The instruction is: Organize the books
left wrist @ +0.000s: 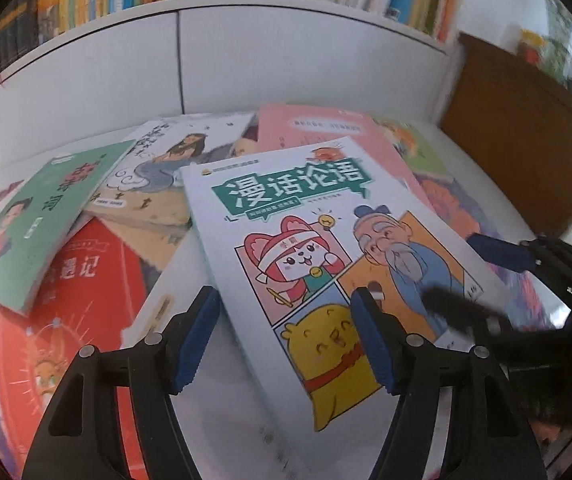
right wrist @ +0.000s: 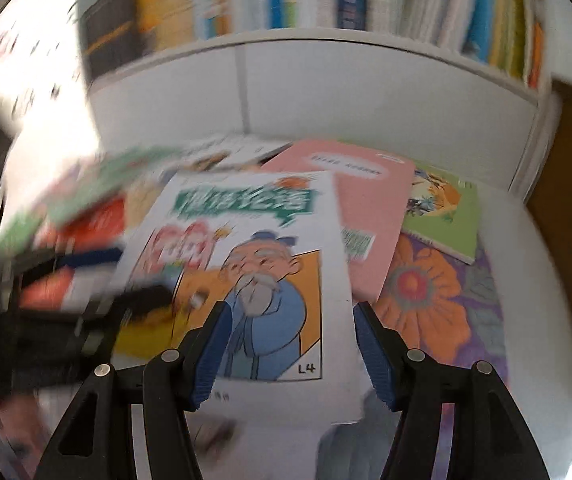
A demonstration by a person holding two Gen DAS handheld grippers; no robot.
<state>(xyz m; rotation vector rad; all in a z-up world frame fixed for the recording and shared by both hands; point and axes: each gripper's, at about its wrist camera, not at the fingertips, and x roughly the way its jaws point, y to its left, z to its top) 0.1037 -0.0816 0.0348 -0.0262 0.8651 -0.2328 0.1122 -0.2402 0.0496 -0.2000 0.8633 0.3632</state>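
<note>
Pale blue comic book (left wrist: 318, 264) lies on top of the messy pile, between my left gripper (left wrist: 286, 332) and right gripper (right wrist: 290, 352). Both are half open, holding nothing. I should pinch its near edge softly and lift flat.

Pale blue comic-panel book (left wrist: 326, 264) titled in white on green, plain pink book (right wrist: 370, 208), red book (left wrist: 86, 300), green portrait-cover book (left wrist: 42, 224), purple orange-flowered cloth (right wrist: 438, 300), white tabletop (right wrist: 534, 280)
</note>
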